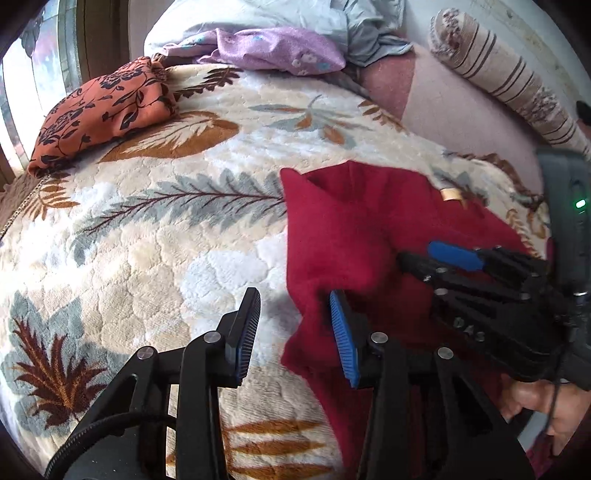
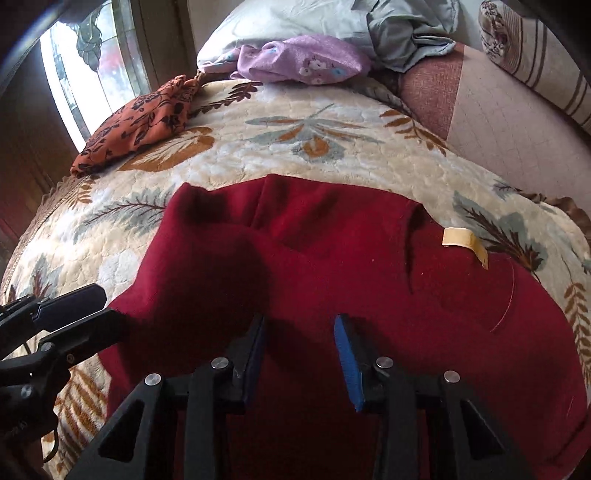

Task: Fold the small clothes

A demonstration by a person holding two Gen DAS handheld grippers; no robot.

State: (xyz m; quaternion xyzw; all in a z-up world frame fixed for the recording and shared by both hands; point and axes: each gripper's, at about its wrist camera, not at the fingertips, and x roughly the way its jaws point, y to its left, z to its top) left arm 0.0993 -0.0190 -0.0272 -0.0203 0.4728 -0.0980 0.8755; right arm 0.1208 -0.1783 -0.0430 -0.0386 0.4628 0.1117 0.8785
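Observation:
A dark red garment (image 1: 347,236) lies spread on the leaf-patterned blanket (image 1: 166,229), with a beige label (image 1: 452,194) near its collar. My left gripper (image 1: 295,325) is open and empty at the garment's left edge, one pad over the blanket and one over the red cloth. In the right wrist view the red garment (image 2: 332,266) fills the middle, its label (image 2: 465,240) at right. My right gripper (image 2: 299,354) is open and empty just above the cloth. The right gripper also shows in the left wrist view (image 1: 443,258), and the left gripper in the right wrist view (image 2: 85,314).
A folded orange floral cloth (image 1: 107,107) lies at the blanket's far left by a window (image 2: 85,62). A purple floral cloth (image 1: 280,48) and grey bedding (image 1: 332,18) lie at the back. A striped bolster (image 1: 509,81) lies along the right on a pink sheet (image 1: 454,110).

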